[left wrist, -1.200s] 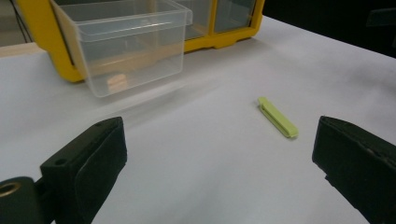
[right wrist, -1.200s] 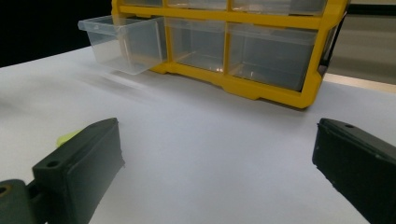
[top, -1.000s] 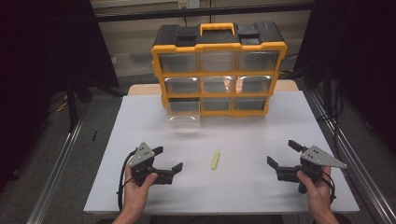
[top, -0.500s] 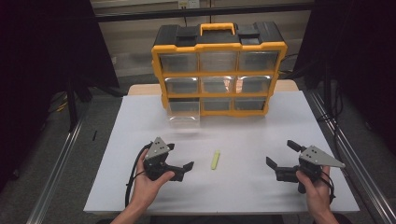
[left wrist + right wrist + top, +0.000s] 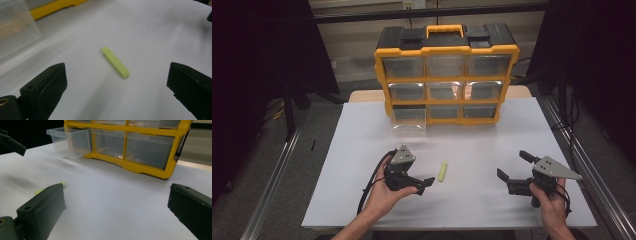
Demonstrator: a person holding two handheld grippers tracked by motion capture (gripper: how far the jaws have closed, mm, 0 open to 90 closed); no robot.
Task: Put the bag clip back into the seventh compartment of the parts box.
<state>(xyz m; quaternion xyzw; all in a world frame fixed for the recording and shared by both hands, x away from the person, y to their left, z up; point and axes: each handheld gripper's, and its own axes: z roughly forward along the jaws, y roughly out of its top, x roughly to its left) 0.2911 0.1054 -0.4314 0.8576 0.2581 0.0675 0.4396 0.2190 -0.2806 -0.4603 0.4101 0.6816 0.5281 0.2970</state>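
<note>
A small yellow-green bar (image 5: 442, 171) lies flat on the white table top (image 5: 472, 145), roughly in the middle. My left gripper (image 5: 424, 181) is open just left of it, its jaws pointing right at the bar. In the left gripper view the bar (image 5: 115, 62) lies on the table ahead of the wide-apart jaws of that gripper (image 5: 116, 82), untouched. My right gripper (image 5: 512, 165) is held open at the right, well clear of the bar, with nothing between its jaws (image 5: 116, 195). In the right gripper view the bar's tip (image 5: 63, 183) peeks out behind one jaw.
A yellow and black drawer organizer (image 5: 446, 75) stands at the table's far edge. Its bottom-left clear drawer (image 5: 408, 122) is pulled out and looks empty (image 5: 70, 142). Metal rails (image 5: 277, 170) flank the table. Bare table lies between the grippers.
My left gripper has moved right and slightly forward, up to the yellow-green bar. The right gripper has barely moved.
</note>
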